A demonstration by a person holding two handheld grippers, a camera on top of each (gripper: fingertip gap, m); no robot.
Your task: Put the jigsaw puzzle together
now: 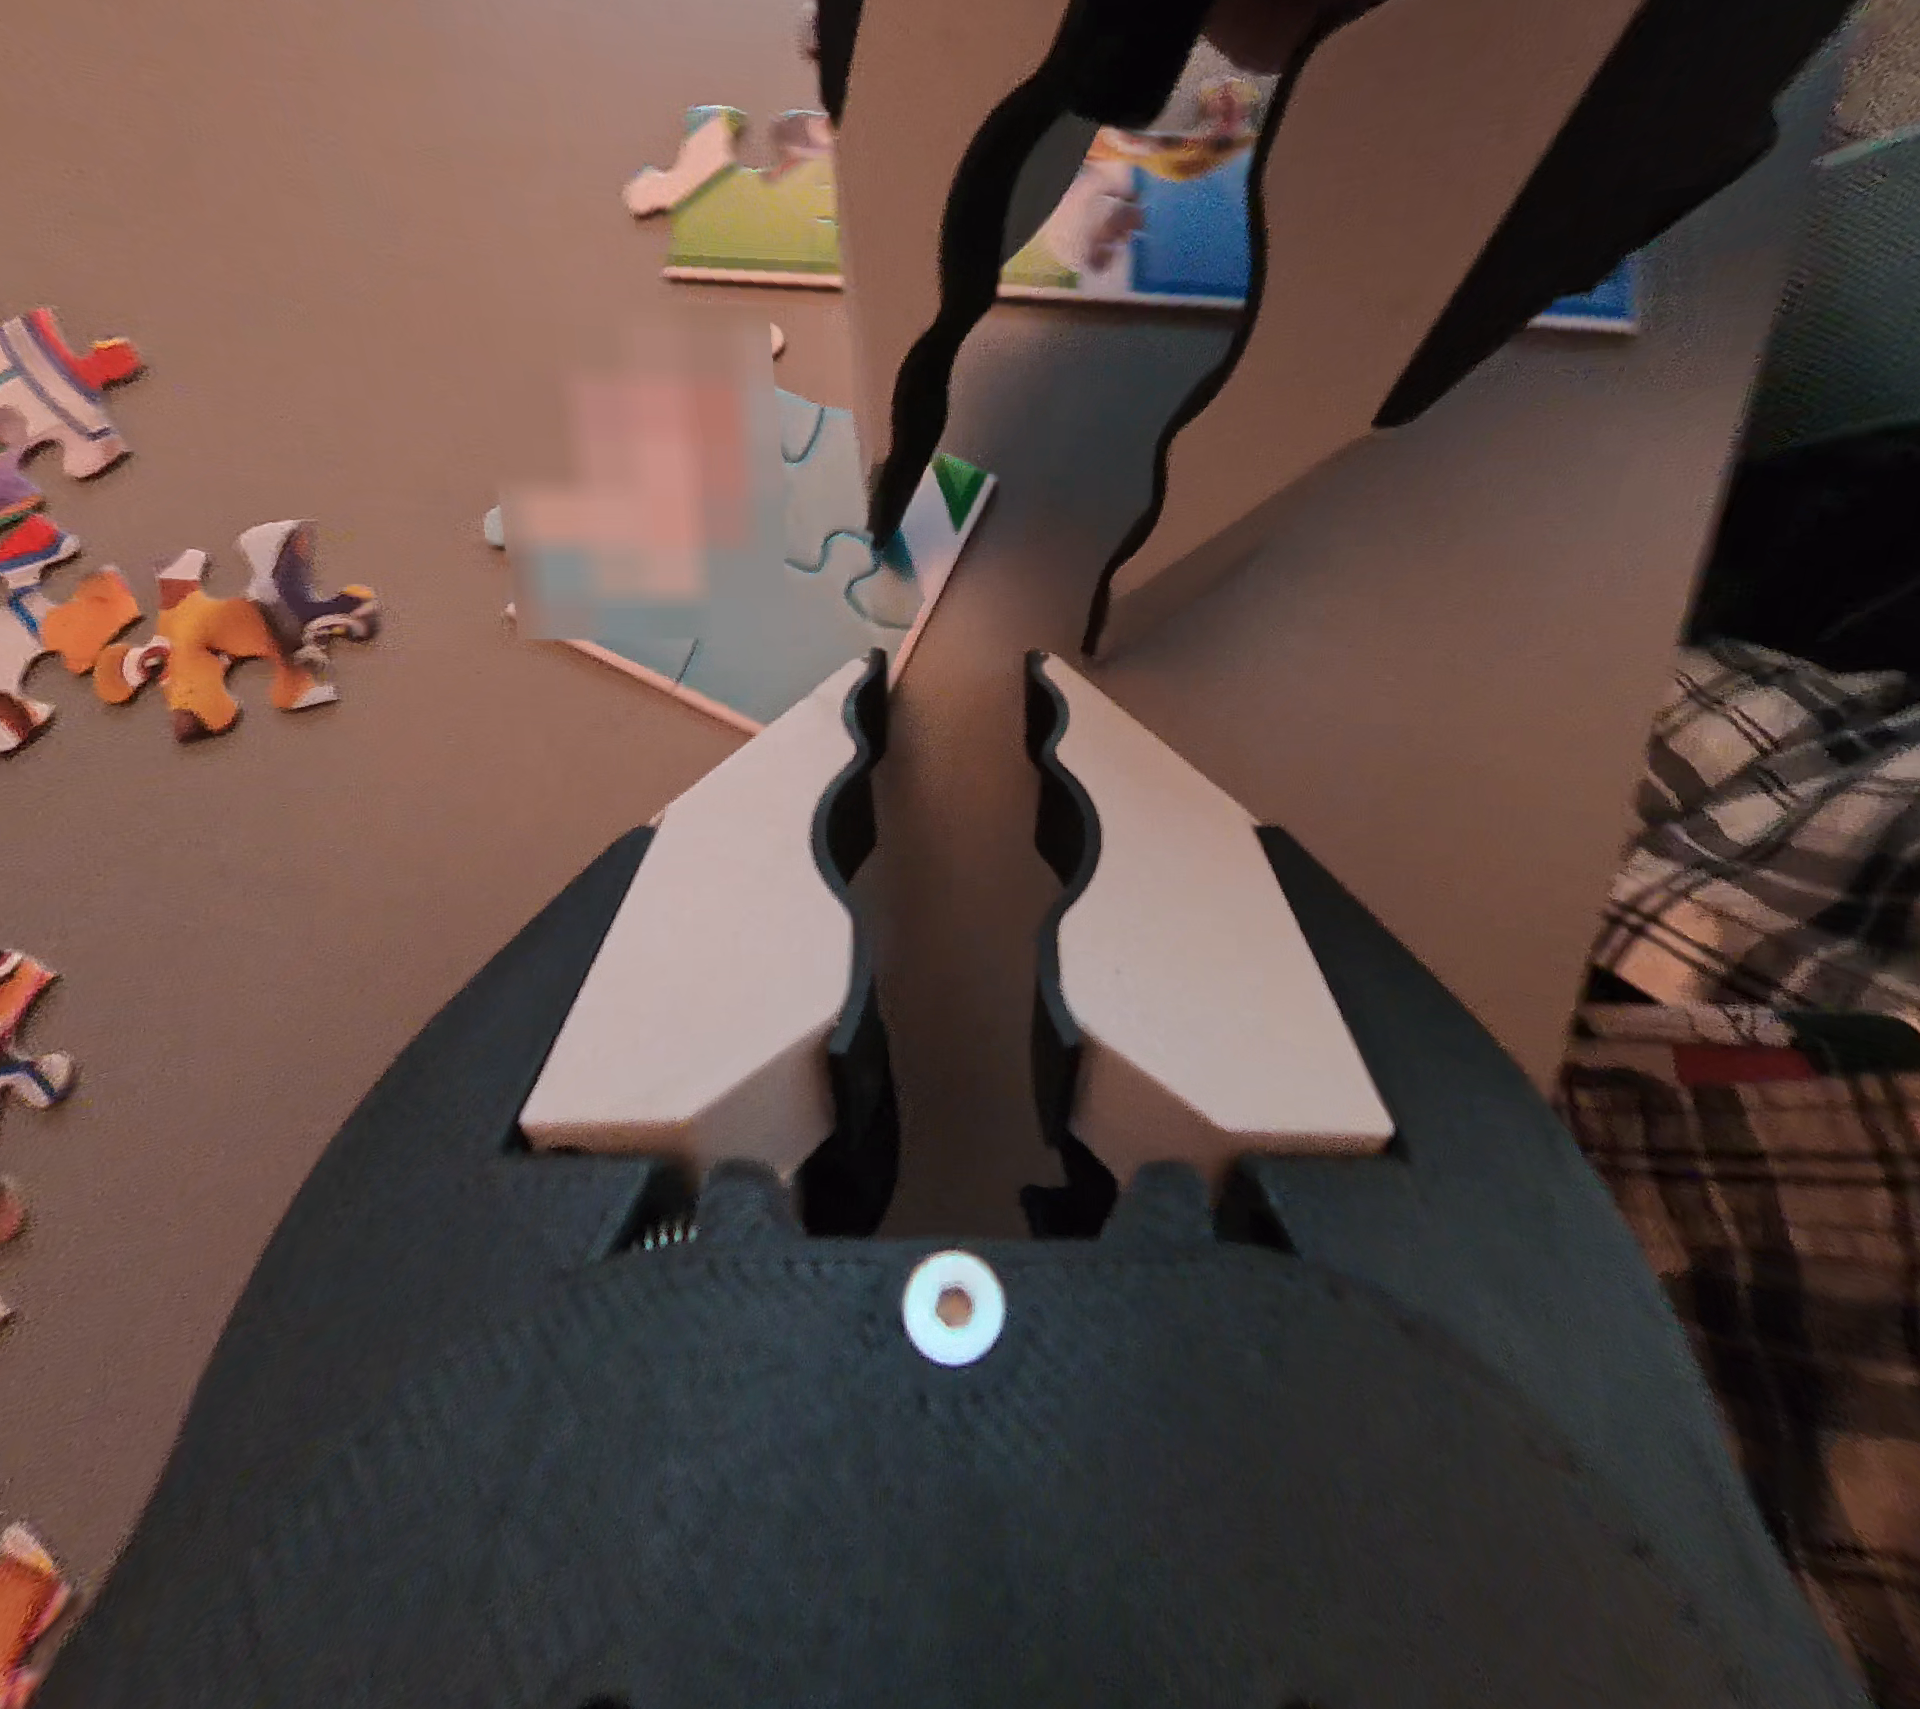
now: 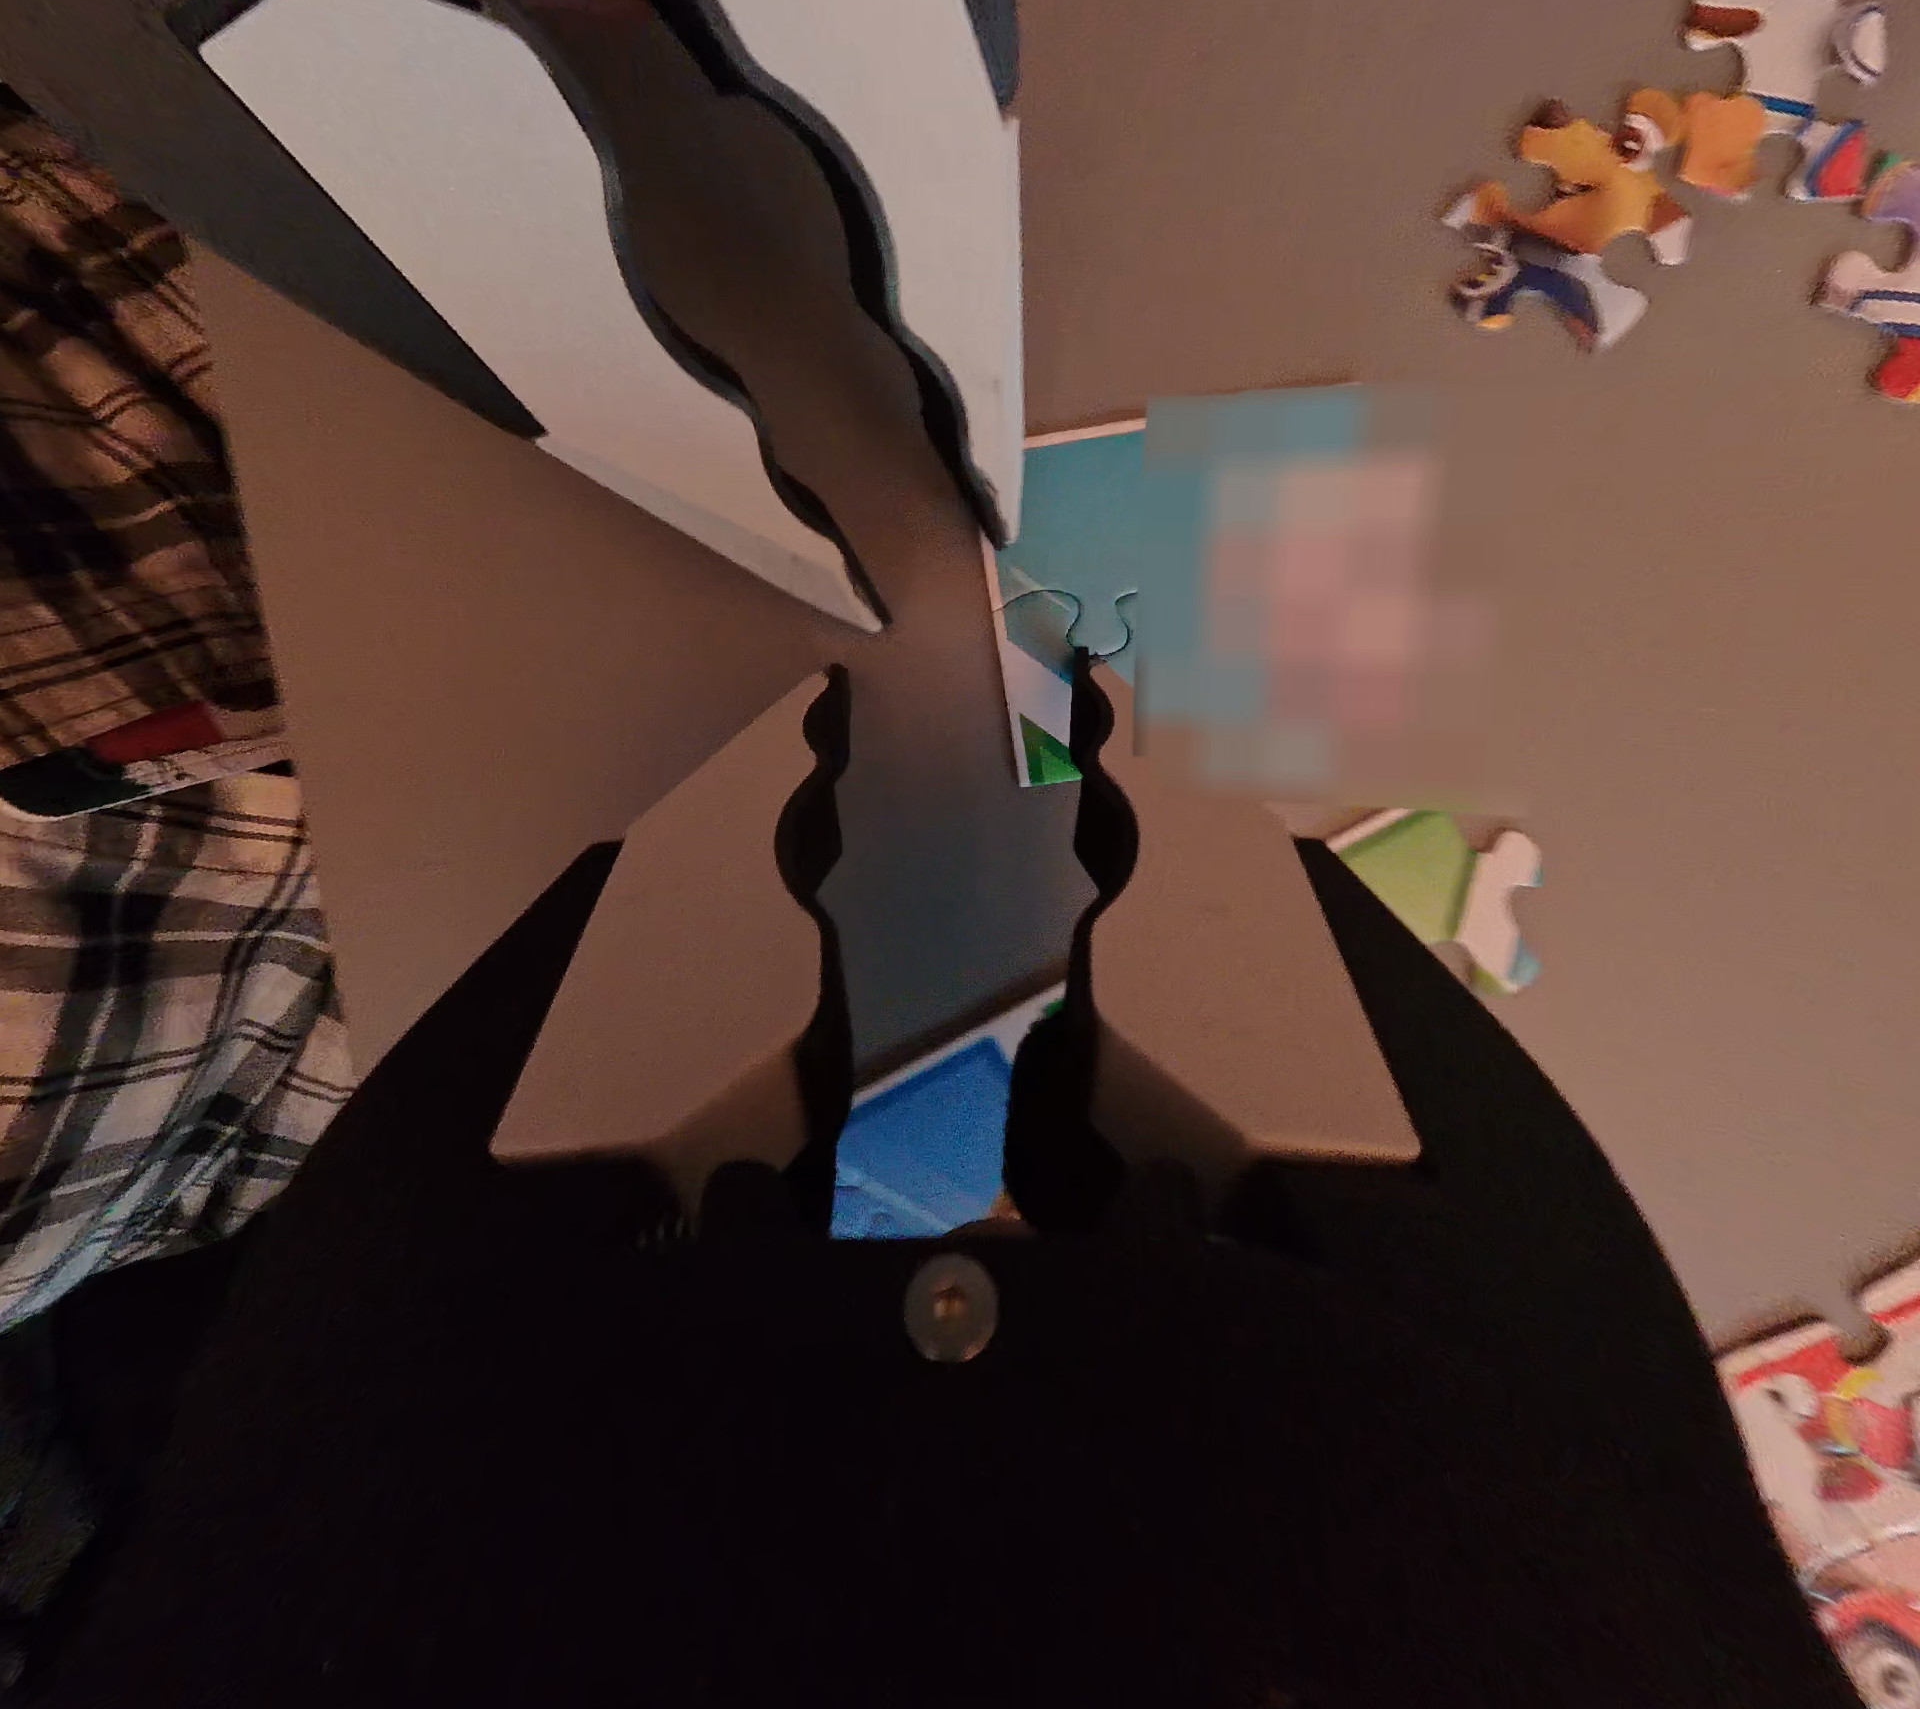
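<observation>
Both claws, left (image 1: 954,657) and right (image 2: 961,672), gape empty over your joined corner section (image 1: 821,610); loose pieces (image 1: 249,631) still wait.

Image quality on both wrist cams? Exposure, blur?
Left wrist view: dim, warm light; black-and-white left gripper evenly lit; loose orange puzzle pieces soft at the edge. Right wrist view: right gripper body in deep shadow, detail lost; brown tabletop readable.
</observation>
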